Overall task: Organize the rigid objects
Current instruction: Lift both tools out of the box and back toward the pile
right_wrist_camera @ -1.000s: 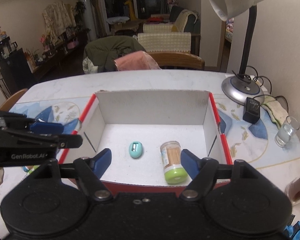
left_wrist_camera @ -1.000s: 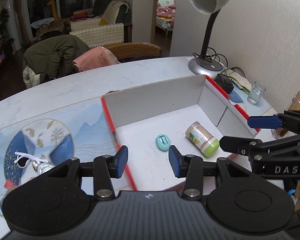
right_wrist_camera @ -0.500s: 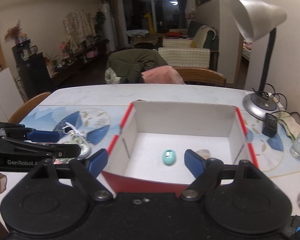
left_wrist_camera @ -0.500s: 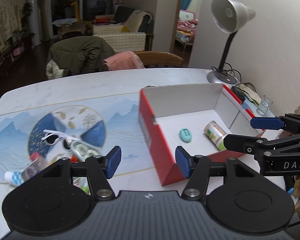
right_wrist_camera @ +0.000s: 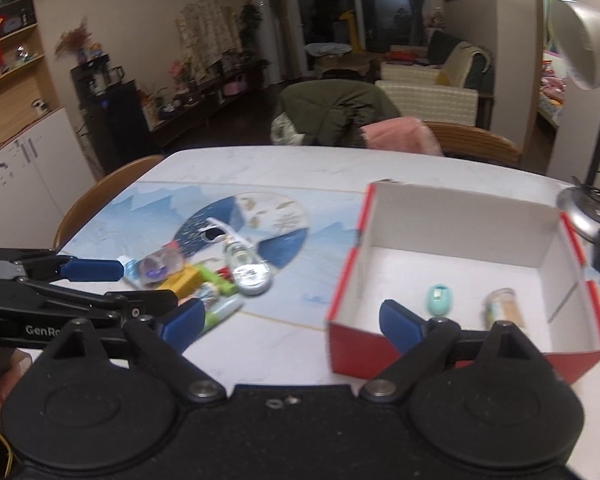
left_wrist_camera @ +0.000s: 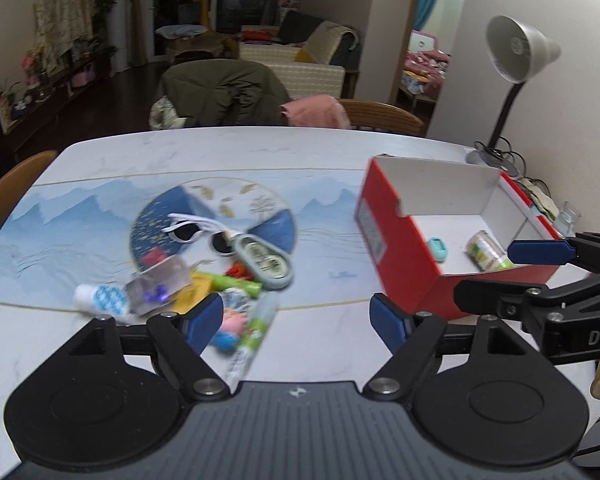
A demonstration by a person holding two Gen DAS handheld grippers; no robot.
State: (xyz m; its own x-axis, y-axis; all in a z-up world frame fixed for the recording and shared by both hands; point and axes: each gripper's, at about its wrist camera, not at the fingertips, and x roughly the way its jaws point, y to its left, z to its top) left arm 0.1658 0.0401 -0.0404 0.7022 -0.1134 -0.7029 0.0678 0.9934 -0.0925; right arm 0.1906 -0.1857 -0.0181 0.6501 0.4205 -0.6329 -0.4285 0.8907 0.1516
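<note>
Cream walls, dark windows at back — ceiling light reflected. Sofa beyond table. Chair draped with jacket. Lamp by right wall — unlit.

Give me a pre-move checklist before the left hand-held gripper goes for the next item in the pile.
1. Left hand-held gripper open and holding nothing: ok.
2. Right hand-held gripper open and holding nothing: ok.
3. Red box has free floor beside the teal case and the green-capped jar: ok.
4. Pile in front of the left fingers, sunglasses, oval tin and green tube all in view: ok.
5. A single item sits clear of its neighbours for a clean pinch: not ok, they overlap.
6. Which pile items are rigid: cannot tell, the frame is blurred.
</note>
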